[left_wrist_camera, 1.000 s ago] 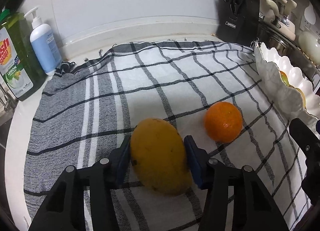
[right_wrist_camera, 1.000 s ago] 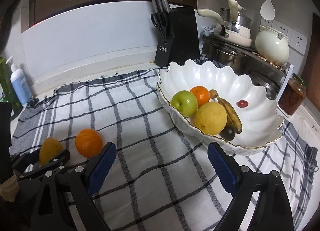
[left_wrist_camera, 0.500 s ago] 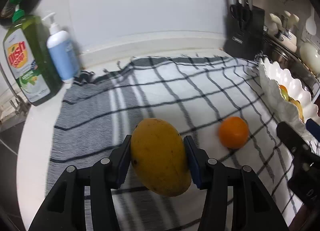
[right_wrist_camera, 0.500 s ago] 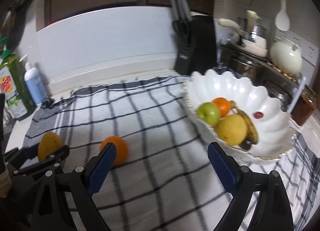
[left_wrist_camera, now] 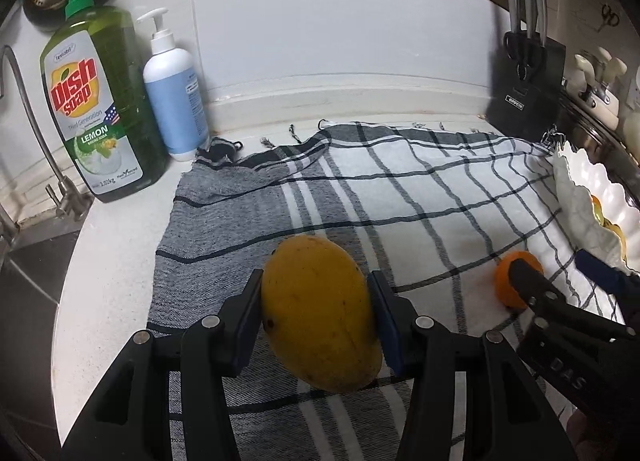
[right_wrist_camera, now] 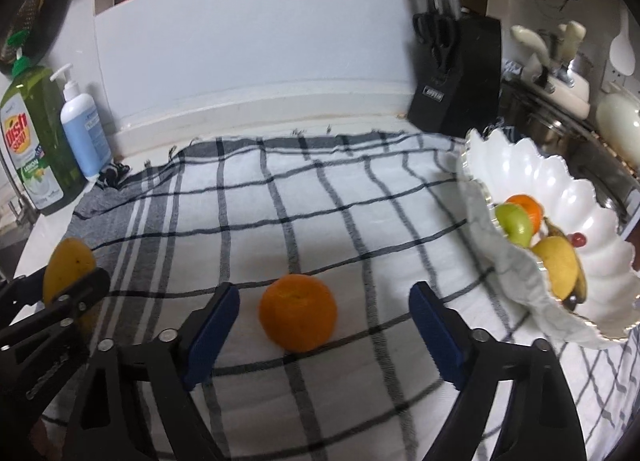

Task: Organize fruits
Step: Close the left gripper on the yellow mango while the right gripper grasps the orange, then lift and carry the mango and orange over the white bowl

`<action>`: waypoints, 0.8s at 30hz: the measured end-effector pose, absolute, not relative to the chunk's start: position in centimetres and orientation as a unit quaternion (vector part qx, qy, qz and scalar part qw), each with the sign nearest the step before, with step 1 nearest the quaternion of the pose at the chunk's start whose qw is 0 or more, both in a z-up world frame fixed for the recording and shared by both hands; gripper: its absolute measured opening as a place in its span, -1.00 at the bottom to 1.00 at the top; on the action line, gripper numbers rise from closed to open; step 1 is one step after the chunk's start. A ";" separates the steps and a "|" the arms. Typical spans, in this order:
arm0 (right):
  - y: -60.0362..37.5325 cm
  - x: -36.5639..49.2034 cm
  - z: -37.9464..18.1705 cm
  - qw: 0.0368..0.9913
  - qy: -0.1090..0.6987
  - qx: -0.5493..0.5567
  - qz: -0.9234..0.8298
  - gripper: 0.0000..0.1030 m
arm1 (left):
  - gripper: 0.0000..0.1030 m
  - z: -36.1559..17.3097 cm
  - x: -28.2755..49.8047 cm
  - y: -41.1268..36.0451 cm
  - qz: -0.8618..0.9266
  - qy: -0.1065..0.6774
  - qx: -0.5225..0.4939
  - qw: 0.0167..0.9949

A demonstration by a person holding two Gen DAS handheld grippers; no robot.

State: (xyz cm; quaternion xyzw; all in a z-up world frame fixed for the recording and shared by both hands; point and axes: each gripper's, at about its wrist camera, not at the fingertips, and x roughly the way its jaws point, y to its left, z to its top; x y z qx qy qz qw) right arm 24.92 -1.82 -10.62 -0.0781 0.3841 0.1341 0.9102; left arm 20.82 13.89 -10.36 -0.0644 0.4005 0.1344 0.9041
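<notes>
The left gripper (left_wrist_camera: 316,313) has its jaws clamped on a yellow mango (left_wrist_camera: 320,313), held above the checked cloth (left_wrist_camera: 400,189) on the worktop (left_wrist_camera: 116,245). The right gripper (right_wrist_camera: 324,321) has its jaws closing, wide apart on either side of an orange (right_wrist_camera: 297,313) that sits on the cloth, the pads clear of it. To the right, a white scalloped bowl (right_wrist_camera: 580,197) holds an apple (right_wrist_camera: 514,223), another orange and more fruit

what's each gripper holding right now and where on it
The left gripper clamps the mango across its two long sides. The right gripper holds nothing: its jaws are closing around the orange, not yet touching.
</notes>
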 end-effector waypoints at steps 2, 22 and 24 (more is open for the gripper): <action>-1.5 25.3 -11.2 0.905 0.394 -0.076 0.138 0.51 | -0.03 -10.4 20.9 14.0 0.134 0.402 -0.066 0.904; -2.3 25.0 -11.0 0.900 0.409 -0.054 0.144 -0.13 | -0.03 -9.4 20.2 13.2 0.125 0.393 -0.063 0.909; -2.9 24.7 -10.0 0.904 0.399 -0.051 0.141 -0.13 | -0.03 -8.9 20.0 12.7 0.122 0.389 -0.061 0.911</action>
